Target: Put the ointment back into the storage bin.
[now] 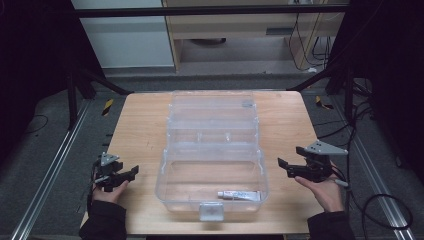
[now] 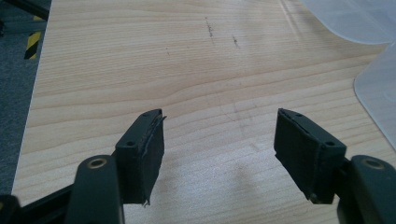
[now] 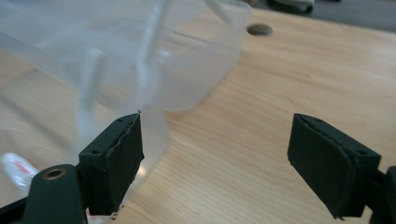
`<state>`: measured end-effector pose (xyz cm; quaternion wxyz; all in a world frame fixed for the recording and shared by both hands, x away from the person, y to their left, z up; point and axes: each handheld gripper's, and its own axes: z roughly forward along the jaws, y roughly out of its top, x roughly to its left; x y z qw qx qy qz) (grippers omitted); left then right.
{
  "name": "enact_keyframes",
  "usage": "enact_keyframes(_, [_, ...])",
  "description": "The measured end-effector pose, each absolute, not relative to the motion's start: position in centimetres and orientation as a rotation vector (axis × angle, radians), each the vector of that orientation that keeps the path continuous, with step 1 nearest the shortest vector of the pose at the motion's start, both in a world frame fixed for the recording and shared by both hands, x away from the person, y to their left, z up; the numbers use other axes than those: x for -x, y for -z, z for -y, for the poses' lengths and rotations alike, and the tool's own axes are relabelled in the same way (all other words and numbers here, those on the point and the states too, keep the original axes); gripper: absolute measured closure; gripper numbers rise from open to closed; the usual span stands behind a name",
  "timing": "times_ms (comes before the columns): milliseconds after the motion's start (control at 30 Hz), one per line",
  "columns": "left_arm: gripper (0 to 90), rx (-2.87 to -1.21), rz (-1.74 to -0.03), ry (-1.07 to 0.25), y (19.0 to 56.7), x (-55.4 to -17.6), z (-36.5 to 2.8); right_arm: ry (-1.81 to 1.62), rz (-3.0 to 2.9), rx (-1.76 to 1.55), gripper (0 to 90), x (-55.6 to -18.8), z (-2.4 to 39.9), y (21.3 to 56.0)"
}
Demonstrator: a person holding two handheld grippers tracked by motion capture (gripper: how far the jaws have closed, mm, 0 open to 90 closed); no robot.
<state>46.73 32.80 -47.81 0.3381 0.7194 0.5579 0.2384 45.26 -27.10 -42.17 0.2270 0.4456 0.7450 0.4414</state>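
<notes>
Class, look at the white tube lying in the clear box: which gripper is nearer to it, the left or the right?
Right. The right gripper sits just beyond the box wall beside the tube; the left gripper is across the clear box.

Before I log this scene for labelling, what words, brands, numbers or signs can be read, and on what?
Nothing can be read.
Tube in the clear plastic box: red and dark print, too small and blurred to read.
Yellow-black hazard stripes on the floor: a marking, no words.

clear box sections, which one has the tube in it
The nearest section, the deep base with the latch at its front edge. The white tube lies on its floor; the sections behind look empty.
</notes>
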Motion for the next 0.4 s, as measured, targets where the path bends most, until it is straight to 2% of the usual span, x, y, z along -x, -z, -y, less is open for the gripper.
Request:
enact_keyframes(267, [29.0, -1.886, -1.448, -0.625, 48.0, -46.9, -32.7, -1.117, -2.025, -1.401, 17.6, -46.2, 29.7, 46.5])
enact_keyframes(400, [27.9, -1.890, -1.451, -0.625, 48.1, -46.9, -32.8, -1.094, -2.004, -1.461, 17.2, -46.2, 30.5, 47.7])
